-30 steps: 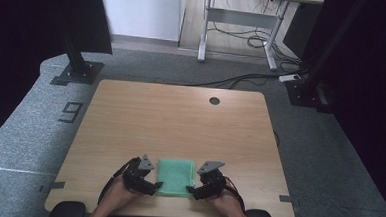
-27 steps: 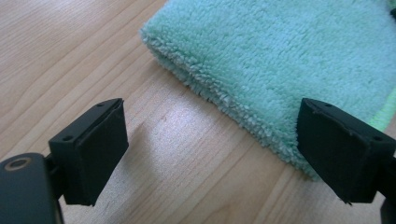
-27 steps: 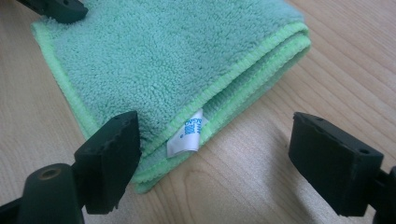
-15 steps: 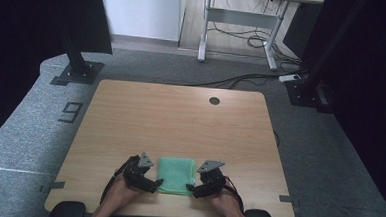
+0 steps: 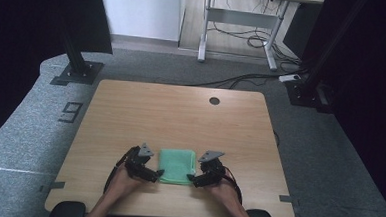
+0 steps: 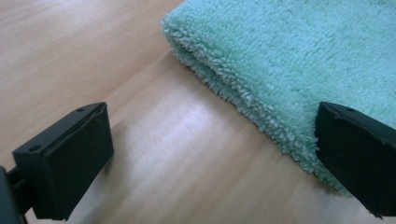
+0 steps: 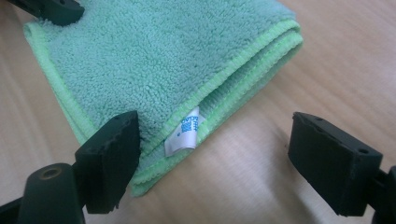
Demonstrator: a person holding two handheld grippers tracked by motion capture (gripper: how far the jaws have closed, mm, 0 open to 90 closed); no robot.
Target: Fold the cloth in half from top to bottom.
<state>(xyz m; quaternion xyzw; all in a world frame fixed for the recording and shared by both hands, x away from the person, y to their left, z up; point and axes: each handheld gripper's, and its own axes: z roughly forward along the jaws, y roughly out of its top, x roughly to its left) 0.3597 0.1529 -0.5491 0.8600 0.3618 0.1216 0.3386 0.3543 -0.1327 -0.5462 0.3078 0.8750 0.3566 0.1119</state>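
Towel [image 5: 177,166] now folded smaller than a second ago, flat on worktop [image 5: 180,113]. Our left fingers [image 6: 70,158] and right fingers [image 7: 109,154] wide open, empty, straddling its near corners. We judge fold done.

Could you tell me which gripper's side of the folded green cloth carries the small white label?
The right gripper's side: the folded green microfibre cloth shows its white label there; the left gripper faces a plain fold.

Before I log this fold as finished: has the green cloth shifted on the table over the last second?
No. In the high view the green cloth sits at the same spot near the table's near edge, between both grippers.
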